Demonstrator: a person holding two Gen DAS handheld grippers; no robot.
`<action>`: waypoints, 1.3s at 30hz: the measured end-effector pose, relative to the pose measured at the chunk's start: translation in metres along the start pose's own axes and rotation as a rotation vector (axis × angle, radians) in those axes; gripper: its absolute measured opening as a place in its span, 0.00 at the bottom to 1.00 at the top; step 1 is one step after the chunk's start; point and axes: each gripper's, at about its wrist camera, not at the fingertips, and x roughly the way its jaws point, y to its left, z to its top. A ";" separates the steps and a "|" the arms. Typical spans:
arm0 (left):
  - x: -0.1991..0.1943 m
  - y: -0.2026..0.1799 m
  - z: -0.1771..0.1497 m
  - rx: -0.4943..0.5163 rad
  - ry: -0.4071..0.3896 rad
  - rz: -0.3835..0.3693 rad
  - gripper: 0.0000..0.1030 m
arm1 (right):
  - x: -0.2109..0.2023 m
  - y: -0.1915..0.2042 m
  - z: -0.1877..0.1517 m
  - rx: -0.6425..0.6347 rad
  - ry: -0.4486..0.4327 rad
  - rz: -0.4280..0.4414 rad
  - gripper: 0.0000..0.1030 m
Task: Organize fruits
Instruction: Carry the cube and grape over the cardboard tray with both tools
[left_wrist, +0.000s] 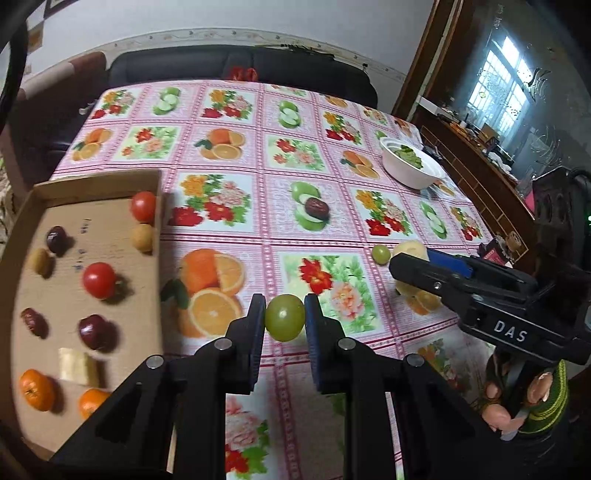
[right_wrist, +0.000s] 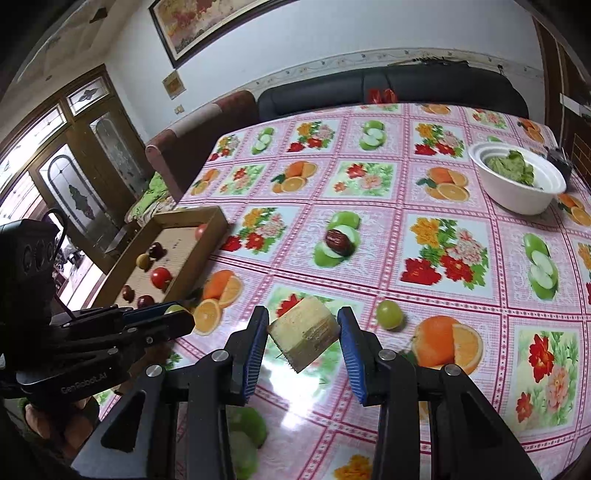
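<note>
Left gripper (left_wrist: 284, 317) pinches green grape (left_wrist: 284, 322) | right gripper (right_wrist: 303, 334) clamps pale fruit chunk (right_wrist: 303, 332) | both lifted, seemingly bound for cardboard tray (left_wrist: 22, 221), far left

Green grape (left_wrist: 285, 322) and pale cut chunk (right_wrist: 303, 333) held above table.
</note>
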 end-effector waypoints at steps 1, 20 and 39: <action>-0.003 0.003 0.000 -0.004 -0.005 0.005 0.18 | -0.001 0.005 0.001 -0.007 -0.001 0.005 0.38; -0.039 0.068 -0.014 -0.099 -0.043 0.099 0.18 | 0.014 0.085 0.015 -0.104 0.013 0.121 0.38; -0.059 0.124 -0.021 -0.174 -0.066 0.168 0.18 | 0.050 0.141 0.030 -0.167 0.053 0.201 0.38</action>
